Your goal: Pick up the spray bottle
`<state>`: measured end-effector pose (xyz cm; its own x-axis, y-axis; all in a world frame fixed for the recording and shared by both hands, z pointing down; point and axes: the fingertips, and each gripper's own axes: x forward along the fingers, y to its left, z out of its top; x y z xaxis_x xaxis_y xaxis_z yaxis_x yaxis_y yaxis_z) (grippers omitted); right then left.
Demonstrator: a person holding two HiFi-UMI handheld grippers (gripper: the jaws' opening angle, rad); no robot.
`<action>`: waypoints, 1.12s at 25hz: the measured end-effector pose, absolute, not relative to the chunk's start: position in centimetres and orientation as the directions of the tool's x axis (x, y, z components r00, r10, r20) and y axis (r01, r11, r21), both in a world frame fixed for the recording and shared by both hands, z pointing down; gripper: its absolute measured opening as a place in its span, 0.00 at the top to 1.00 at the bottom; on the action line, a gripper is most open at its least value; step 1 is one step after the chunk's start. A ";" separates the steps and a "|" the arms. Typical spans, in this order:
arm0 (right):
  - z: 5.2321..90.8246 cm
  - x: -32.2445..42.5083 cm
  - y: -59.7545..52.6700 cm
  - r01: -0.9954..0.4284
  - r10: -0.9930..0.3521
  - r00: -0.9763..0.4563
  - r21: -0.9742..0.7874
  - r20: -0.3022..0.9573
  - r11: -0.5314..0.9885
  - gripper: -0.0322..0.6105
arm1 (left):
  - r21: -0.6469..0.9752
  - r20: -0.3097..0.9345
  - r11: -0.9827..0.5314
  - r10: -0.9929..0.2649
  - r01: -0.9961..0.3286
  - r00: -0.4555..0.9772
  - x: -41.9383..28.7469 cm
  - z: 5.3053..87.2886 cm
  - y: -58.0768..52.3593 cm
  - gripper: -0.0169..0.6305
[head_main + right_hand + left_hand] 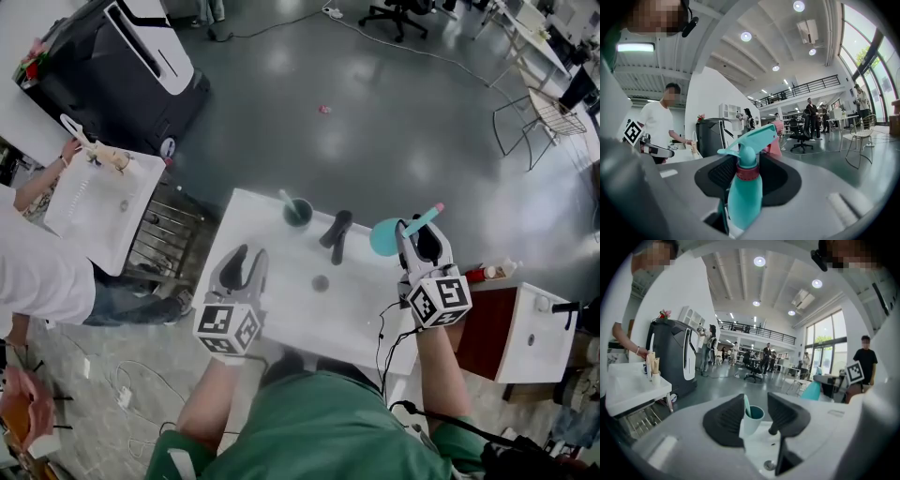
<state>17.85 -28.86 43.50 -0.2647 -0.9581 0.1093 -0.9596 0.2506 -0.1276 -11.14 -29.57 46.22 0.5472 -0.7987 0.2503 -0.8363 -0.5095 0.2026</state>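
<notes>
Two grippers are seen over one white counter [281, 314]. One teal spray bottle [384, 237] is clamped between the jaws of the right gripper [418, 234], beside the counter's two o'clock corner. The left gripper [246, 264], at seven o'clock, is held open and empty. One cup [298, 213] and one black tap [337, 234] are set near twelve o'clock.

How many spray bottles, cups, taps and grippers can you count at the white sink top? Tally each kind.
spray bottle: 1
cup: 1
tap: 1
grippers: 2 (left gripper, right gripper)
Total: 5
</notes>
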 end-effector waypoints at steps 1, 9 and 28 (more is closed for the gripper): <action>42.9 17.8 -28.7 -0.960 -0.959 -0.265 -0.123 0.103 0.252 0.72 | 0.202 0.246 -0.510 -0.800 -0.836 0.548 -11.1 45.9 -29.4 0.74; 39.9 17.2 -27.6 -0.956 -0.958 -0.281 -0.095 0.052 0.276 0.72 | 0.194 0.216 -0.516 -0.807 -0.834 0.550 -11.2 44.2 -28.5 0.74; 35.0 15.2 -26.1 -0.950 -0.951 -0.308 -0.042 -0.015 0.309 0.72 | 0.170 0.141 -0.520 -0.828 -0.837 0.543 -12.5 40.2 -27.4 0.74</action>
<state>15.16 -26.07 35.02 -0.3084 -0.9511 -0.0155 -0.9502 0.3088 -0.0417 -12.53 -27.41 40.15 0.5427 -0.8280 0.1407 -0.8372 -0.5198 0.1702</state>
